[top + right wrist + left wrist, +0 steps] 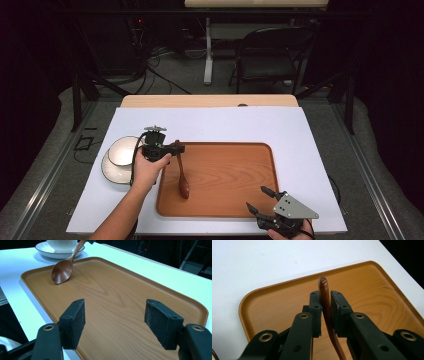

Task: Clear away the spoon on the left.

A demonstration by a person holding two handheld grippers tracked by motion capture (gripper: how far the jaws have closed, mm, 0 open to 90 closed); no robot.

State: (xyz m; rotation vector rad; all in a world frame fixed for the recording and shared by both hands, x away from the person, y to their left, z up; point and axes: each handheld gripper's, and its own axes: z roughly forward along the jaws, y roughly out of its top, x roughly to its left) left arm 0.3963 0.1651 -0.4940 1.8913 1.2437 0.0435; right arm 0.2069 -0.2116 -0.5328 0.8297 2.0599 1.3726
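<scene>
Left claw (176, 148) over left edge of wooden tray (240, 200), jaws narrow, spoon (183, 186) handle between pads (315, 312); slight gap shows, so grip looks loosened. Spoon bowl rests on tray, below and nearer person than claw. Bowl on saucer (111, 171) just behind left claw. Right claw (256, 198) at tray's near right corner, jaws wide, holding nothing.

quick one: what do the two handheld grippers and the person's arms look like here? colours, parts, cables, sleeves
Both are black two-jaw units. The left gripper has a black cable looping beside the hand and a small grey fitting on top. The right gripper carries a grey three-cornered plate with dark holes. The pads are flat, matt black blocks on arms with brass-ringed pivot holes. Forearms are bare, no sleeves visible.
</scene>
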